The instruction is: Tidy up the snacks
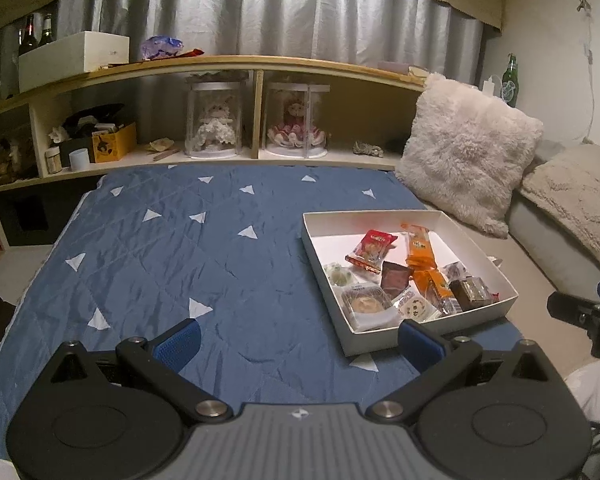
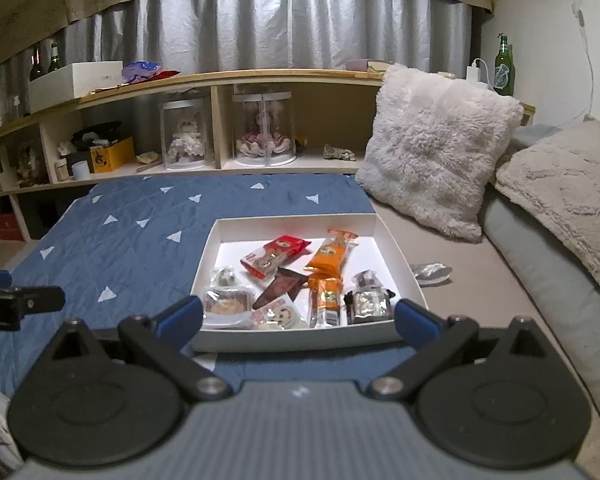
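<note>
The shallow white cardboard box [image 2: 300, 342] of wrapped snacks sits on our blue quilted bedspread [image 1: 160, 260]; inside, the long orange packet [image 2: 332, 256] points away from us, tilted slightly right. Our right gripper [image 2: 298, 318] hovers level at the box's near wall, spread wide, holding nothing. Our left gripper [image 1: 298, 338] hangs equally wide and empty over the crinkled quilt.
</note>
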{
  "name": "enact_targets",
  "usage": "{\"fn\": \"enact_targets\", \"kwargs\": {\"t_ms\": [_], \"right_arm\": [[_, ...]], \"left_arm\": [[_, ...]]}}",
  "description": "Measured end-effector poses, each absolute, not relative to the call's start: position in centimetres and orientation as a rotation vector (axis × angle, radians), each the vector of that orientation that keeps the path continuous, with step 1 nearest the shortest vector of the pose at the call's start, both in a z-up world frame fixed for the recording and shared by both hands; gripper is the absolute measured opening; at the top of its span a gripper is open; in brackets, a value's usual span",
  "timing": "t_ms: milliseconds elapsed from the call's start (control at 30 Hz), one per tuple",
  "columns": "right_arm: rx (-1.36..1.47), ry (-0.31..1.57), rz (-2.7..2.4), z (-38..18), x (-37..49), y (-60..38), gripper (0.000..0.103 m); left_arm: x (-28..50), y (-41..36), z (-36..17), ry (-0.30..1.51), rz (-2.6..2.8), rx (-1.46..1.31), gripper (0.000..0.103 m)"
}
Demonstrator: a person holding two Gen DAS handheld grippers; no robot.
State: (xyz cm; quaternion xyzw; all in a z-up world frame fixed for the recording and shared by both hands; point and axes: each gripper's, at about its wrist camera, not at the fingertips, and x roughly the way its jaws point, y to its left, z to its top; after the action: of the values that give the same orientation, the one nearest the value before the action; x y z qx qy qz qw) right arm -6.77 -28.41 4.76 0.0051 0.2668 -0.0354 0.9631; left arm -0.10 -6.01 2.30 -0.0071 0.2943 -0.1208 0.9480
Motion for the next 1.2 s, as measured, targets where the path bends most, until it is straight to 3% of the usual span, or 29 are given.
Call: {"fn": "enact_targets", "kwargs": {"t_ms": [1200], "right_arm": [[0.011, 0.552, -0.079, 3.0, -7.0, -28.1, 0.103]], "left_arm": [[-0.3, -6.0, 1.0, 0.606, -0.224, 0.016, 0.103]]}}
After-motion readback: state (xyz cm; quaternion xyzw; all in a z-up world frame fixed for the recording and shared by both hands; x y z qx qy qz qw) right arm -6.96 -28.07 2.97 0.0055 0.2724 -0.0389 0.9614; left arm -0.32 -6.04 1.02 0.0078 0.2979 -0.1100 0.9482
